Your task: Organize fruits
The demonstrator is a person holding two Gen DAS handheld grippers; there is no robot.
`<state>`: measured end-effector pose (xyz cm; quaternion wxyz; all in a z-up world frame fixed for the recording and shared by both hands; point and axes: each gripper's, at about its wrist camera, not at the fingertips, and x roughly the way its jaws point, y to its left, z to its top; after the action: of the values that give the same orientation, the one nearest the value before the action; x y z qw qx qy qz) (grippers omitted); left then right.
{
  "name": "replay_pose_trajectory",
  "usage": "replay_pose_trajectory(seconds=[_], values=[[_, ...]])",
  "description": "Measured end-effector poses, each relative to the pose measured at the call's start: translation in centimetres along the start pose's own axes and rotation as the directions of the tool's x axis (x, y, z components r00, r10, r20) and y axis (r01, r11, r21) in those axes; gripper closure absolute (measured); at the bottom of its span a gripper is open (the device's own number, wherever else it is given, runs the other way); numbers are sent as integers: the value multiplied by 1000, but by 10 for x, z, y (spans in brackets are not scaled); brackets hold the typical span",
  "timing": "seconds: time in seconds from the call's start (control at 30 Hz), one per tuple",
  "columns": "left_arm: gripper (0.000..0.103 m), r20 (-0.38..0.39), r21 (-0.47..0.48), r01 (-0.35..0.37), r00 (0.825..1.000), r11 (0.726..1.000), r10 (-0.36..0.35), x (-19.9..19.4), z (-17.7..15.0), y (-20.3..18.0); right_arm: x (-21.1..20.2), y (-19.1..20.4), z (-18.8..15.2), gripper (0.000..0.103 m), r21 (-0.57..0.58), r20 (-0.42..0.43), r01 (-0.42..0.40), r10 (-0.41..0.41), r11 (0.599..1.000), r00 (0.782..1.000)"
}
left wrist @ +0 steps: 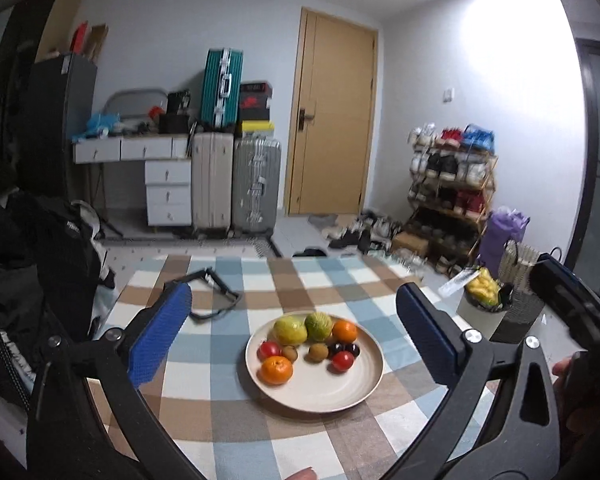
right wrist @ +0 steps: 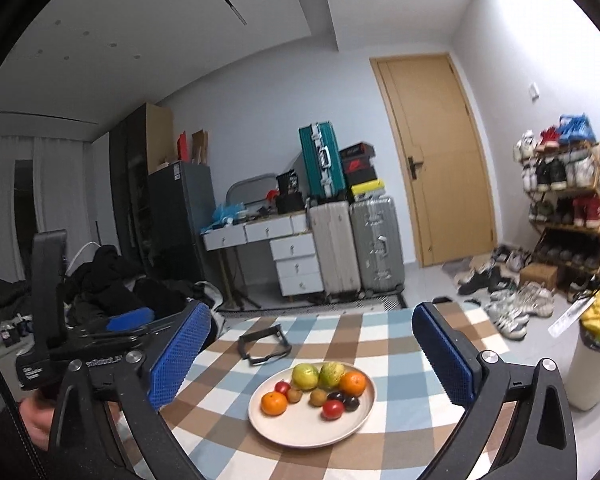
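Observation:
A cream plate (left wrist: pixel 364 394) sits on the checked tablecloth (left wrist: pixel 228 364) with fruit piled on its far half. On it lie two oranges (left wrist: pixel 276 370), two yellow-green fruits (left wrist: pixel 290 330), brown kiwis (left wrist: pixel 318 352), red tomatoes (left wrist: pixel 342 361) and dark plums (left wrist: pixel 342 347). My left gripper (left wrist: pixel 294 294) is open above the table with the plate seen between its blue pads (left wrist: pixel 160 340), and nothing is held. The right wrist view shows the same plate (right wrist: pixel 300 430) and oranges (right wrist: pixel 274 403). My right gripper (right wrist: pixel 313 314) is open there too, raised and empty.
A black strap-like frame (left wrist: pixel 216 292) lies on the cloth beyond the plate. To the right of the table stands a white bin (left wrist: pixel 482 312) holding yellow items. Suitcases (left wrist: pixel 256 184), a white drawer desk, a wooden door and a shoe rack (left wrist: pixel 452 188) line the far wall.

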<state>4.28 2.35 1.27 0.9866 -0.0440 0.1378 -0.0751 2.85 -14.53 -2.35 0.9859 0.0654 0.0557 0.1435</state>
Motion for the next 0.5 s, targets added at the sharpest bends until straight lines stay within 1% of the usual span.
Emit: replay_pose_trajectory(seconds=[0.07,0.1,0.23,0.33,0.37,0.43,0.5], values=[[1,24,-2,-11,1000,1000,11,-6,-6,3,0,7,-5,0,-59,13,53,-52,997,999],[1,26,-4,-14,1000,1000,14,-9,-9,5,2,8,-7,0,-77,13,66,-65,995,998],[1,9,-6,-41,999,999,41,-11,-25,12,0,9,-19,0,-104,18,93,-92,990,996],[1,3,1,-58,998,998,58,-3,-41,18,4,7,-32,0,-147,41,143,-138,979,990],[1,-3,3,-67,998,998,67,0,-46,21,7,6,-37,0,-159,34,153,-149,975,988],[1,-19,-1,-79,997,997,79,10,-58,27,17,1,-49,0,-163,-11,171,-175,972,984],[1,-21,-5,-91,996,996,91,16,-68,32,22,-3,-60,0,-163,-14,176,-180,971,984]])
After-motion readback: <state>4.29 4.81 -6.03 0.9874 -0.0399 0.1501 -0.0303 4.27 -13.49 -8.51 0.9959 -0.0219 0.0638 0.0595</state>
